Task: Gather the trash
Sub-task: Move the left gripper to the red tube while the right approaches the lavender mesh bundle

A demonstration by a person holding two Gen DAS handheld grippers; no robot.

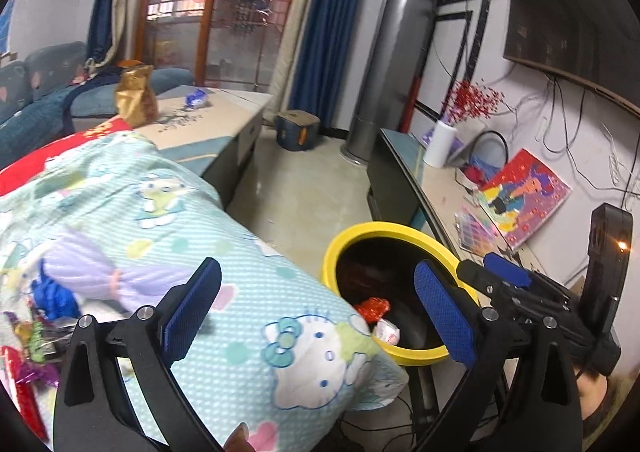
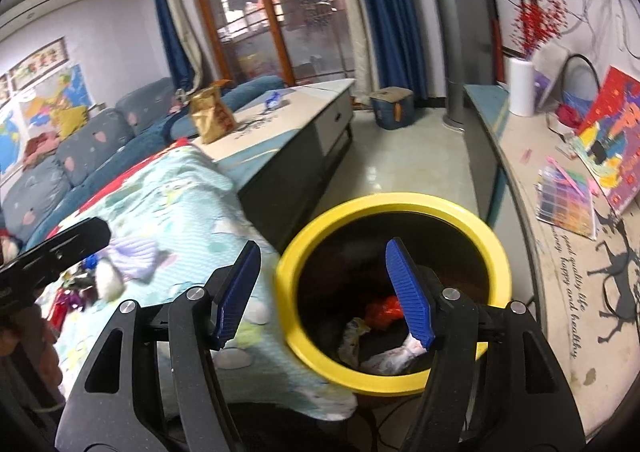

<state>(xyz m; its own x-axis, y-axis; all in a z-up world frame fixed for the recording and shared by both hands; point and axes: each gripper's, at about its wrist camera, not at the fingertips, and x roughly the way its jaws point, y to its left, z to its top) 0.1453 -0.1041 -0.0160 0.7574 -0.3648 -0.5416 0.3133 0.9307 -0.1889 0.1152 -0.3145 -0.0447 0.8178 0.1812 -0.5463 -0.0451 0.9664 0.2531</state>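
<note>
Shiny foil wrappers [image 1: 28, 336] are piled at about 9 o'clock in our left wrist view, on the Hello Kitty blanket [image 1: 224, 292], with a blue scrap [image 1: 54, 300] just above them, so that looks like the trash left to fetch. Our left gripper [image 1: 316, 316] hangs over the blanket's edge, jaws spread wide with nothing between them. At 3 o'clock from it stands the yellow-rimmed bin [image 1: 336, 244], snug against the blanket, probably so drops are short. Inside lie a red wrapper [image 1: 372, 308] and a white one [image 1: 387, 332]. Our right gripper [image 2: 324, 294] sits right above the bin, jaws parted and empty, pointing down into it. Guessing both go back for the pile.
</note>
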